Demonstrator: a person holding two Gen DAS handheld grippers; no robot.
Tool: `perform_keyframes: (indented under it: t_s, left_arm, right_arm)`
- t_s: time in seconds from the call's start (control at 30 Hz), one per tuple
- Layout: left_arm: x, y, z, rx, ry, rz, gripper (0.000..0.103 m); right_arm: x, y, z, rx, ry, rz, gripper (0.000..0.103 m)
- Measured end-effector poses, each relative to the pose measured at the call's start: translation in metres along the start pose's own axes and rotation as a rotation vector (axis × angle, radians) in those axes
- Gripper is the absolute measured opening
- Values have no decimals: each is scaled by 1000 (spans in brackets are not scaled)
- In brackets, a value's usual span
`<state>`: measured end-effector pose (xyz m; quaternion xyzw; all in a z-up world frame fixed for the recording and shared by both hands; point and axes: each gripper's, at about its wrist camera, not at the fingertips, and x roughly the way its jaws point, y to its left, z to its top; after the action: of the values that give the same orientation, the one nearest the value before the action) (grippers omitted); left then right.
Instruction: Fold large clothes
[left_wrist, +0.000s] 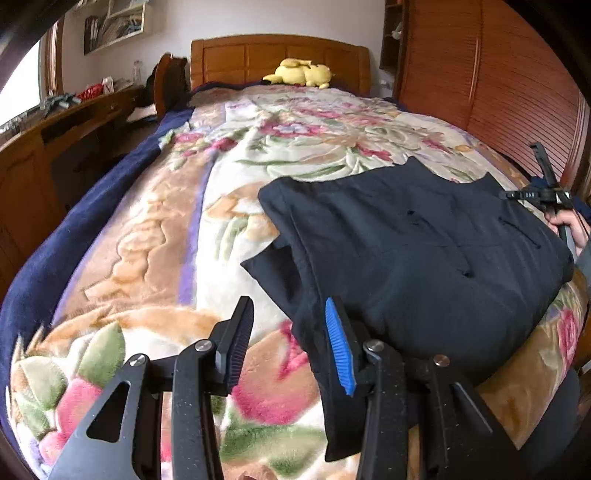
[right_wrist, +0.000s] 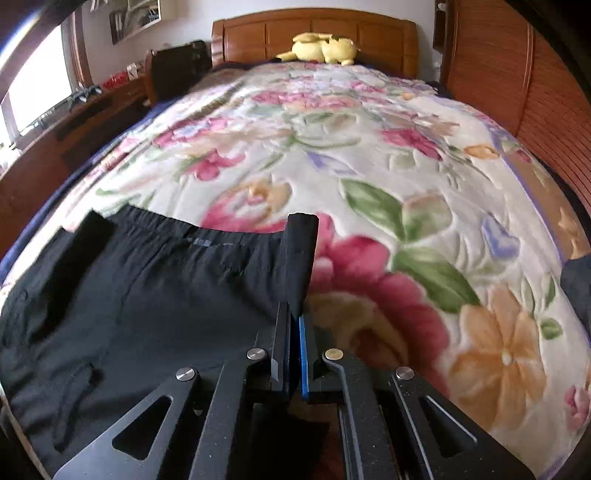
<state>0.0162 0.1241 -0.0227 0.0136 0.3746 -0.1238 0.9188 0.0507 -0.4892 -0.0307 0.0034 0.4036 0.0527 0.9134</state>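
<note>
A pair of black trousers lies folded on the floral blanket near the foot of the bed. My left gripper is open and empty, just above the blanket at the trousers' left edge; its blue pad is next to the cloth. In the right wrist view my right gripper is shut on the right edge of the trousers, near the waistband, and a strip of cloth stands up from its jaws. The right gripper also shows in the left wrist view, at the trousers' far right.
A yellow plush toy lies by the wooden headboard. A wooden desk with clutter runs along the left side. Slatted wooden wardrobe doors stand close on the right. A dark blue blanket edge hangs at the left.
</note>
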Motion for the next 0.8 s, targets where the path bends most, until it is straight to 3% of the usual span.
perform_keyframes:
  t_s: [0.2, 0.4, 0.5, 0.63, 0.8]
  left_arm:
    - [9, 2, 6, -24, 27, -51, 42]
    - [8, -1, 20, -9, 32, -89, 42]
    - [25, -4, 26, 7, 74, -66, 42]
    - [47, -3, 27, 41, 129, -11, 44]
    - [65, 0, 25, 44, 177, -13, 44]
  right_arm:
    - [-22, 2, -7, 24, -73, -13, 6]
    - [-61, 15, -23, -17, -139, -85, 27]
    - [-76, 26, -34, -35, -171, -74, 34]
    - [-87, 47, -50, -101, -177, -71, 37]
    - [-103, 70, -69, -163, -194, -24, 40]
